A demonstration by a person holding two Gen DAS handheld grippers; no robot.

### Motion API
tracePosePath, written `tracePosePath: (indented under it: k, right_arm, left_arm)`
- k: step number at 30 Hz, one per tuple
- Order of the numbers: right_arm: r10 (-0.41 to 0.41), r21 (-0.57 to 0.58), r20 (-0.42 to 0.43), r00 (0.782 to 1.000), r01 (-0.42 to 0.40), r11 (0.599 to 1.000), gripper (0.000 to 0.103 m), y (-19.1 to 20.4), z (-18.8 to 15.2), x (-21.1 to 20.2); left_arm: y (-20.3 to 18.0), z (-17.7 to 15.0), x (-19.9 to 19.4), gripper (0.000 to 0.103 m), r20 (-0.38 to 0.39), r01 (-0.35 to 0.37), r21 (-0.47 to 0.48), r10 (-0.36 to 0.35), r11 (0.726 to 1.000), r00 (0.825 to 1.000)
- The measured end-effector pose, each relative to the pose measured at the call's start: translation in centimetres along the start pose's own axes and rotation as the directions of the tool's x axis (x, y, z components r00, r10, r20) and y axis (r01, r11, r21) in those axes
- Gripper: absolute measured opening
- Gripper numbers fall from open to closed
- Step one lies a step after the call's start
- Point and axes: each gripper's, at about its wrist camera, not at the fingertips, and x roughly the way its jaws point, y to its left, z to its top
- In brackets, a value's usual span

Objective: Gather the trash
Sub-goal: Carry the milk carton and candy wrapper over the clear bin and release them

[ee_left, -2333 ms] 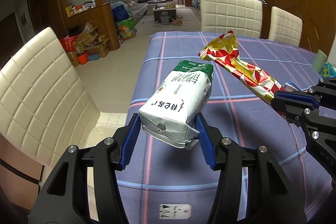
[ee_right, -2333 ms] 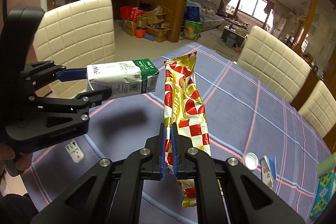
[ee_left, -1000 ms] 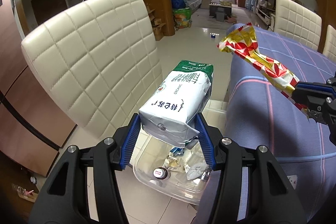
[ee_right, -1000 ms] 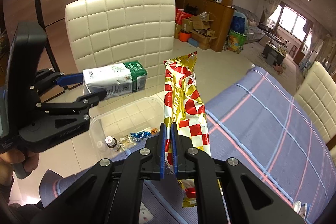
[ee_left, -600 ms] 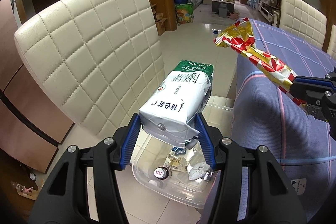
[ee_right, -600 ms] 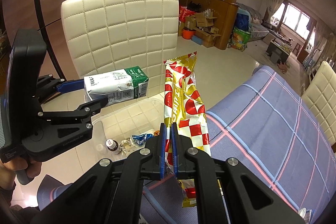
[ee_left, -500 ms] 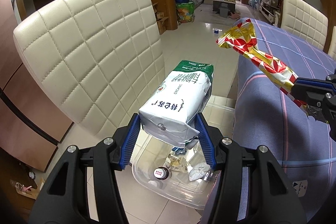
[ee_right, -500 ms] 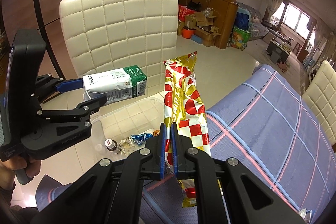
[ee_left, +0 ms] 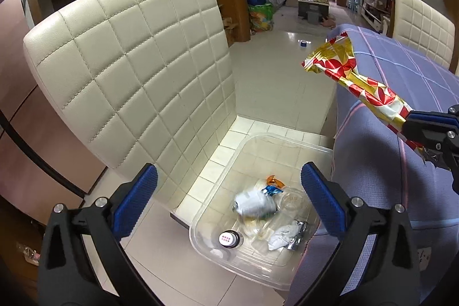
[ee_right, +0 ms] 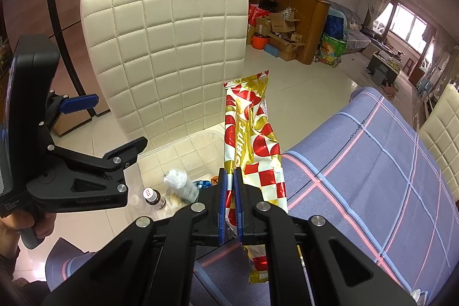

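Observation:
My left gripper (ee_left: 226, 182) hangs over a clear plastic bin (ee_left: 221, 177) on the floor, its jaws opening wide with nothing between them. The white and green milk carton (ee_left: 254, 204) shows as a blur inside the bin, among other trash. In the right wrist view the carton (ee_right: 179, 179) lies below the left gripper (ee_right: 113, 124). My right gripper (ee_right: 228, 179) is shut on a long red, white and gold snack wrapper (ee_right: 249, 139) that sticks out forward above the table edge. The left wrist view shows that wrapper (ee_left: 358, 85) and the right gripper (ee_left: 424, 131) at the right.
A cream quilted chair (ee_left: 137, 76) stands just left of the bin. The table with a purple plaid cloth (ee_left: 401, 191) borders the bin on the right. A small capped bottle (ee_left: 228, 238) and crumpled wrappers (ee_left: 284, 234) lie in the bin. A hand (ee_right: 28, 222) holds the left gripper.
My left gripper has opened and let go of the milk carton, which has dropped into the bin. The right gripper still holds the wrapper as before.

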Motion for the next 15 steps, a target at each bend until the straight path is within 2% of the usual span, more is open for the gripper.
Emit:
tracePosePath:
  k: [15]
  right_arm:
    - [0.03, -0.038, 0.0, 1.0, -0.03, 0.999, 0.006, 1.6, 0.6, 0.4]
  left_arm:
    - [1.5, -0.9, -0.3, 0.099, -0.016, -0.002, -0.029, 0.002, 1.0, 1.0]
